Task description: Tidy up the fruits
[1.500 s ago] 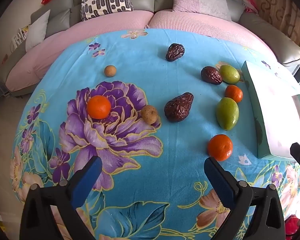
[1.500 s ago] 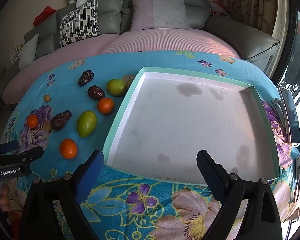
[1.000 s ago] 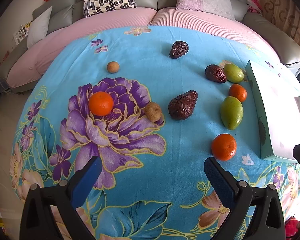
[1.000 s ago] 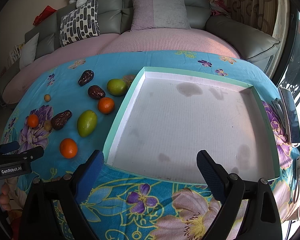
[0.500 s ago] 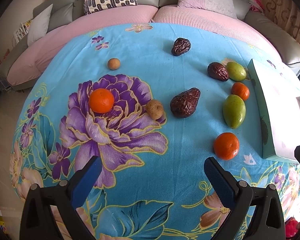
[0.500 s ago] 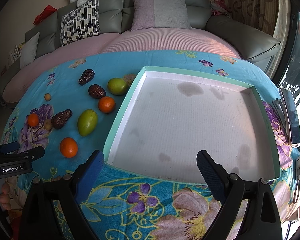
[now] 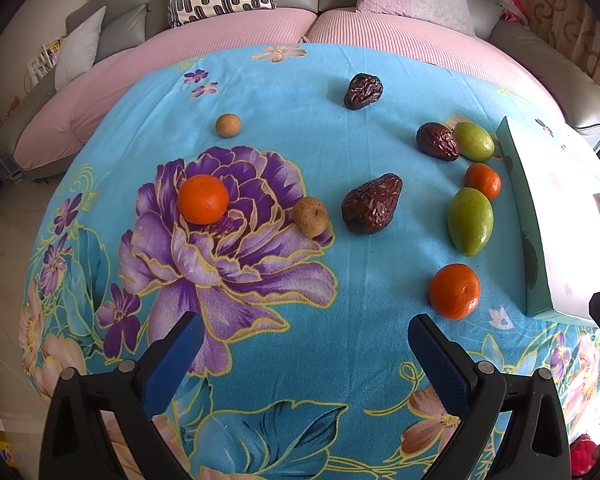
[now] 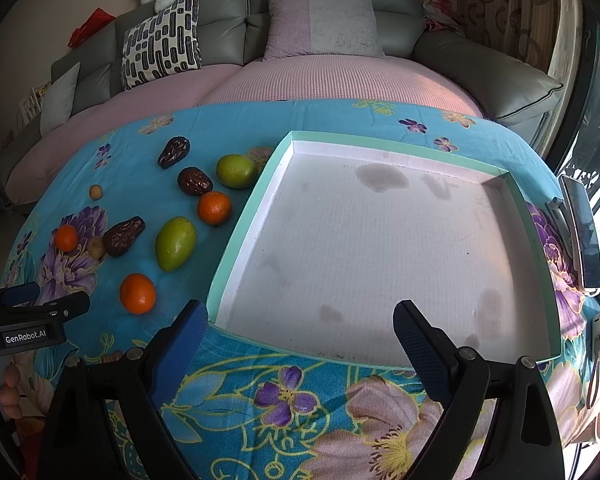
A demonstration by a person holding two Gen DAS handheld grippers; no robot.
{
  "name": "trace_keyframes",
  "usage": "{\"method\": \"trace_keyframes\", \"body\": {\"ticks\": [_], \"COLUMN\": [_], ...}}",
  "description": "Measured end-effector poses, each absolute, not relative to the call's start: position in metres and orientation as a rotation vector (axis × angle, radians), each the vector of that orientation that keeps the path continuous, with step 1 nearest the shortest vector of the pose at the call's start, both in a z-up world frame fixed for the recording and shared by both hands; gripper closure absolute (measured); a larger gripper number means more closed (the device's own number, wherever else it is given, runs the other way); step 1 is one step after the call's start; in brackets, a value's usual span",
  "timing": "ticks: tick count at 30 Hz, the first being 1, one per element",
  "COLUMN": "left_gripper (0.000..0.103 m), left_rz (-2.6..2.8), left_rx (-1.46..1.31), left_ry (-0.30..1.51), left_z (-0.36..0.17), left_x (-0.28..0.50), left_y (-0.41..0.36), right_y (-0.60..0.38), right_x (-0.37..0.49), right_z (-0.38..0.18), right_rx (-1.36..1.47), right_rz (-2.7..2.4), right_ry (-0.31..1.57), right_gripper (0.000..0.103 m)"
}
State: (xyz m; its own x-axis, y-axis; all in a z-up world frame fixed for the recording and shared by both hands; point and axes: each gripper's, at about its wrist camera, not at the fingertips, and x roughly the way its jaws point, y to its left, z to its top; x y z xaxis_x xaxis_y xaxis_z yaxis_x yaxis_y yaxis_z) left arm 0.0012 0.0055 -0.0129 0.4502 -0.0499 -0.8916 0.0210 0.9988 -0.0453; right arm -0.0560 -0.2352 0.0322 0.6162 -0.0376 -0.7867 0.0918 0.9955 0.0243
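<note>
Left wrist view: glossy oranges [image 7: 203,199], wrinkled dates [image 7: 372,209], both grippers [image 7: 300,344] [image 8: 296,330] spread apart, empty.

Empty tray [image 8: 380,248], fruits [image 8: 176,242] beside, tool [image 8: 300,328] spread

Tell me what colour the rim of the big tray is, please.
The tray's rim is mint green, with a white inside; the right wrist view shows it best.

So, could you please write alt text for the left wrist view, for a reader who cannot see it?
The open left gripper hovers over a blue floral tablecloth scattered with fruit: three oranges, two green fruits, three wrinkled dark dates and two small brown fruits. A mint-edged tray sits at the right edge, with a pink-covered sofa behind.
</note>
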Motion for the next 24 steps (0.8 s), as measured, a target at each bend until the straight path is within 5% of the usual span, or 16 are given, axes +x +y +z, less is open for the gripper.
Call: {"method": "trace_keyframes", "body": {"ticks": [24], "left_gripper": [0.000], "left_rz": [0.024], "left_rx": [-0.197], "left_ry": [1.013], "left_z": [0.002], "left_x": [0.006], "left_y": [0.050], "right_y": [-0.235], "right_x": [-0.029], "right_z": [0.045], "right_rx": [0.160], "right_rz": [-0.013], "right_ry": [0.841], "right_gripper": [0.009]}}
